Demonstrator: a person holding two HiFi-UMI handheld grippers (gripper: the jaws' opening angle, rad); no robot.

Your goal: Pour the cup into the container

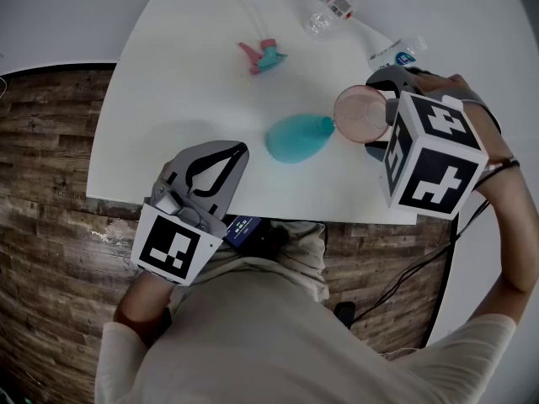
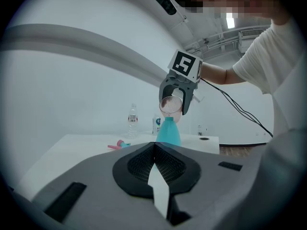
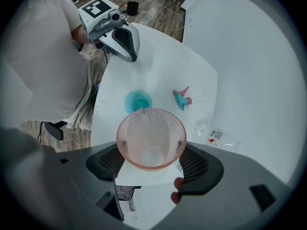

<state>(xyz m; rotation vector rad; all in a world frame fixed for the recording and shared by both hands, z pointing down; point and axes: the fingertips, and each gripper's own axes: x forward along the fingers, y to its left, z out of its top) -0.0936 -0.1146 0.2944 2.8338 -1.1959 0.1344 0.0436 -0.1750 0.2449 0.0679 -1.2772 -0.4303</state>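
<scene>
the right gripper [image 3: 152, 166] clamps the pink dimpled cup [image 3: 151, 138] by its sides. the cup is tipped, mouth aimed down at the neck of the upright teal bottle [image 1: 296, 137] on the white table [image 1: 168, 82]. the left gripper [image 1: 226, 165] is closed on nothing, above the table's near edge.

White table [image 1: 194, 82]: far edge curved, near edge straight, surface matt. Floor [image 1: 50, 183]: dark wood-grain planks, seen left of the table and at near right. Wall [image 2: 72, 90] beyond the far side: pale, plain, with a broad curved band across it. Ceiling light [image 2: 230, 20]: lit, far right, beside exposed ceiling fittings
</scene>
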